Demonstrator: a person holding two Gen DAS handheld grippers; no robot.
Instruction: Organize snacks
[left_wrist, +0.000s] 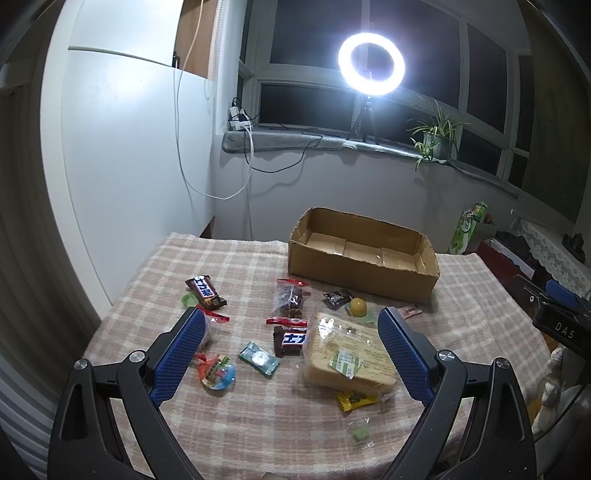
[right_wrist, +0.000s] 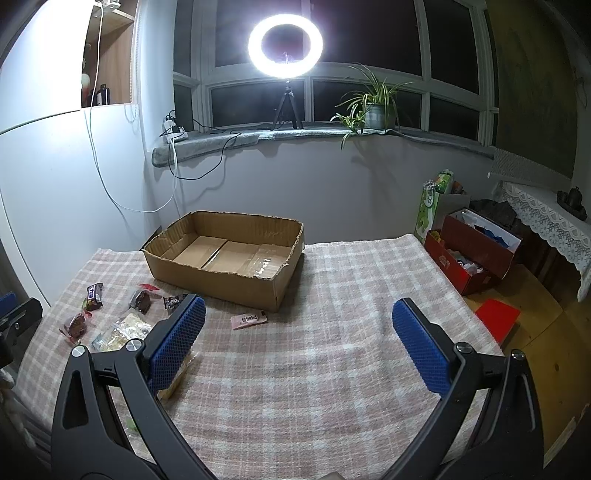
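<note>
Across the whole lower half of both views a worktop (right_wrist: 332, 332) covered with a pink-and-cream checked cloth is seen. At its far side, toward 12 o'clock in the left wrist view, an open, shallow brown cardboard box (left_wrist: 362, 273) is set, with nothing visible inside it. The left gripper (left_wrist: 291, 350) is held above the snacks with its blue-padded fingers (left_wrist: 181, 354) spread wide apart, nothing between them. The right gripper (right_wrist: 299, 347) is likewise held with its fingers apart over bare cloth.

Near the left gripper, at 4 o'clock from the centre of the snack cluster, a clear bag of sliced bread (left_wrist: 347, 354) is laid flat, overlapping a yellow sachet (left_wrist: 354, 400) at its near edge. Two brown chocolate bars with white lettering are seen: one (left_wrist: 206, 292) at 10 o'clock, the other (left_wrist: 290, 339) touching the bread bag's left side. A clear packet of dark pieces with a red seal (left_wrist: 290, 301) lies between them. A yellow jelly cup (left_wrist: 357, 307) sits just beside the bread's far edge. A small pink wrapper (right_wrist: 248, 319) lies alone just in front of the box.
</note>
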